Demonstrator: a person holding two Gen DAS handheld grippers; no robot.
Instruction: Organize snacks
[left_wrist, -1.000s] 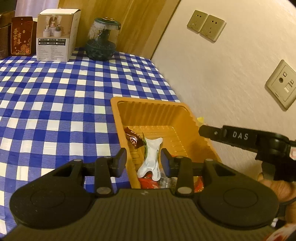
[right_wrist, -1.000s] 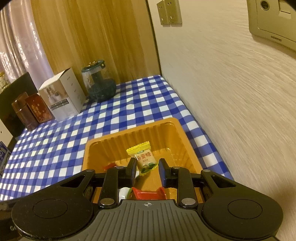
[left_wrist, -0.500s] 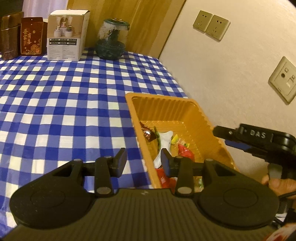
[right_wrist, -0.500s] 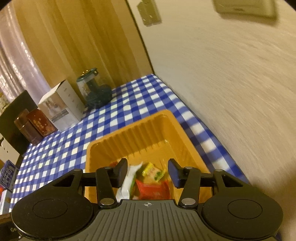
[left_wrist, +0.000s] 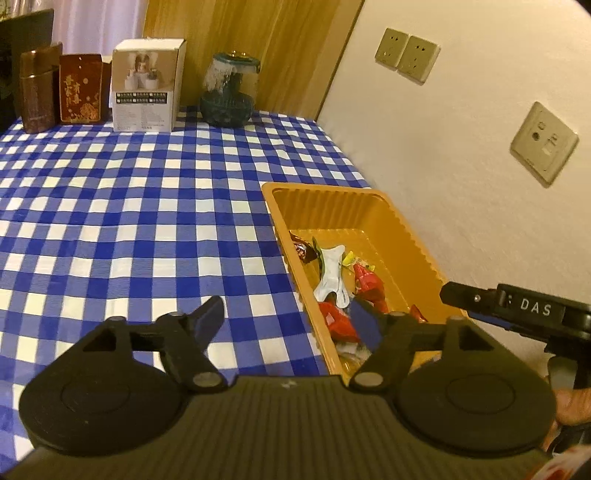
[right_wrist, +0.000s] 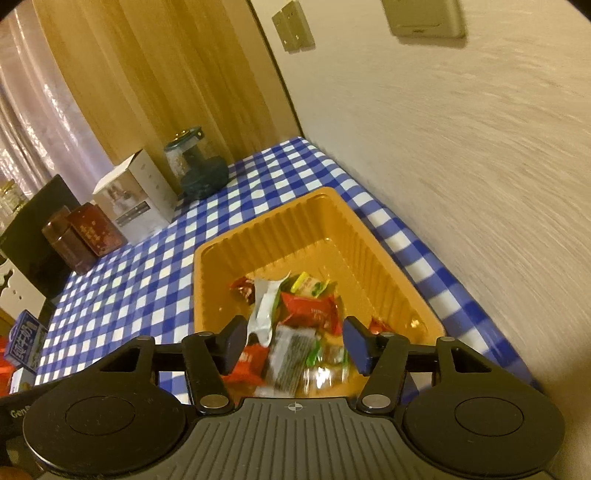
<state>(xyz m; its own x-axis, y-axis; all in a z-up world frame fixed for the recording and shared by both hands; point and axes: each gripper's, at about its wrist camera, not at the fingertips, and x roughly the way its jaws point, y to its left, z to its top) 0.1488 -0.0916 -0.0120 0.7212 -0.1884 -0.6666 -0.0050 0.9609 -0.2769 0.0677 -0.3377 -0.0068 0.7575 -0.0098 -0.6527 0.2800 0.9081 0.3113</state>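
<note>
Over by the cream wall with its beige sockets, a blue-and-white checked tablecloth covers the table. Near the wall on it sits an orange ribbed plastic tray holding wrapped snacks. Both the left gripper and the right gripper hang spread wide and empty, the right above the tray, while a white carton and dark glass jar stand against the wooden panel

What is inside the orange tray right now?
The orange tray holds loose wrapped snacks: a white packet, red wrappers, a yellow-green candy. The grippers hide its near end.
</note>
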